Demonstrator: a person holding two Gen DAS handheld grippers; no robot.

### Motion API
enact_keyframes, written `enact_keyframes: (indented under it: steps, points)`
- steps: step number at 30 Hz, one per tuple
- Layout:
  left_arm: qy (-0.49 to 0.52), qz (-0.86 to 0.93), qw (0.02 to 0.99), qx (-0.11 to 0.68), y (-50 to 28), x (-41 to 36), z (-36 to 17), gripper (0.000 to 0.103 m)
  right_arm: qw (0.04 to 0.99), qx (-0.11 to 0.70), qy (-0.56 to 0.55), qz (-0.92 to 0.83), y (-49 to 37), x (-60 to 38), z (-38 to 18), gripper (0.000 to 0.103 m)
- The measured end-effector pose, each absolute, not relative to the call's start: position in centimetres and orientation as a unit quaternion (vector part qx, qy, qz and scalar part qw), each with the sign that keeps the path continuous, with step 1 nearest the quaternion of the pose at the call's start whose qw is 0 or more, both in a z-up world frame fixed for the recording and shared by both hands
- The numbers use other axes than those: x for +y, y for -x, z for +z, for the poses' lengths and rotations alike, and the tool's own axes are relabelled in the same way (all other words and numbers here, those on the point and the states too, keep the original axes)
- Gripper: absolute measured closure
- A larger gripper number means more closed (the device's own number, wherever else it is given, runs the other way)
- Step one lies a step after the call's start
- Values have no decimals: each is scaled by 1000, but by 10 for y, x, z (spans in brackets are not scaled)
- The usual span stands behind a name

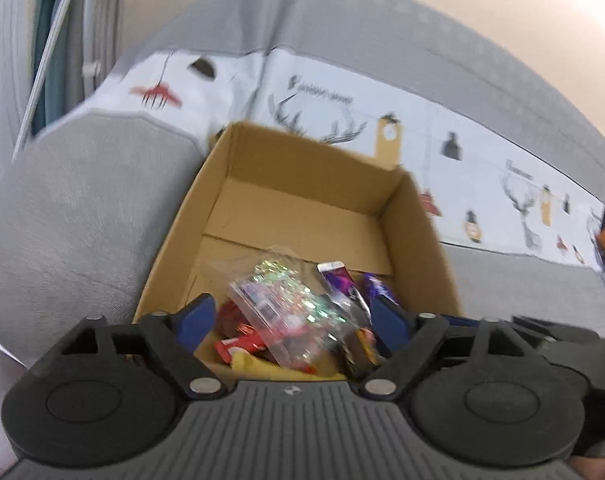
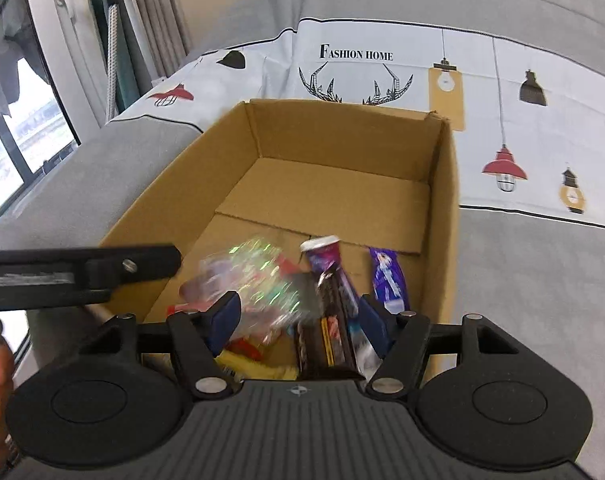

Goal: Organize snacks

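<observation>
Both claws hang over the near end of the cardboard box (image 2: 442,184) on the sofa (image 2: 522,280). The left claw (image 1: 290,316) is released above a shiny clear snack bag (image 1: 286,304); the right claw (image 2: 298,316) stands spread over a dark wrapper (image 2: 326,320), not gripping, so the snacks (image 2: 386,276) gather in the box.

Grey sofa (image 2: 522,280) carries printed cover (image 2: 522,92); open cardboard box (image 2: 446,184) sits on seat, against armrest (image 2: 114,160).

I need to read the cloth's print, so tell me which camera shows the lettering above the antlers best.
The right wrist view: the lettering is sharp there and reads "FASHION HOME", with the antler drawing just below it. In the left wrist view the same lettering is motion-blurred and illegible, though the antlers are recognisable.
</observation>
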State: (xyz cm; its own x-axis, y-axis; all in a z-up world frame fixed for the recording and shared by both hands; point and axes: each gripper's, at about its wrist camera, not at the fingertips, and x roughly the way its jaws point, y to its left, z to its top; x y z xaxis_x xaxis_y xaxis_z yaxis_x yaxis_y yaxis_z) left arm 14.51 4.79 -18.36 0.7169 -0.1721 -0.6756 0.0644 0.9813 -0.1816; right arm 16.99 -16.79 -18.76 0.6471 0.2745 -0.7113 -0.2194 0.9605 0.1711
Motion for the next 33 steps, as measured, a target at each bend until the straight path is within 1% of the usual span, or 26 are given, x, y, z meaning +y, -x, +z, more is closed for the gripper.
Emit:
enact_keyframes:
  steps: [1, 3, 5, 7, 9, 11, 16, 18, 20, 22, 26, 33]
  points:
    - [64, -64, 925, 368, -133, 43, -175, 4, 907, 395, -39, 140, -163, -167, -180, 36]
    - [53, -64, 929, 361, -113, 35, -158, 0, 909, 388, -53, 145, -146, -167, -164, 34]
    - [53, -61, 929, 361, -94, 30, -139, 0, 911, 381, -63, 143, -129, -168, -148, 28]
    - [51, -57, 927, 367, -83, 23, -123, 0, 913, 375, -74, 139, -111, -171, -131, 25]
    - [39, -43, 927, 370, -67, 15, -103, 0, 915, 372, -83, 130, -93, -176, -114, 18]
    - [22, -24, 929, 368, -53, 5, -84, 0, 917, 369, -90, 123, -76, -180, -98, 14]
    - [-20, 7, 939, 343, -12, -17, -38, 0, 919, 368, -100, 95, -38, -190, -58, 6]
    - [-27, 15, 938, 345, -1, -21, -23, 0, 922, 366, -101, 78, -24, -190, -42, 4]
    - [-40, 25, 936, 349, 9, -25, -10, 0, 925, 362, -95, 65, -11, -188, -28, 4]
    - [-48, 30, 939, 339, 20, -27, -1, 0, 929, 357, -85, 42, -1, -184, -17, 0]
    - [-42, 29, 944, 327, 35, -25, 13, 0, 937, 342, -72, 20, 18, -180, 1, 1]
    - [-39, 26, 942, 333, 40, -22, 18, 0, 934, 349, -74, 17, 27, -180, 8, 1]
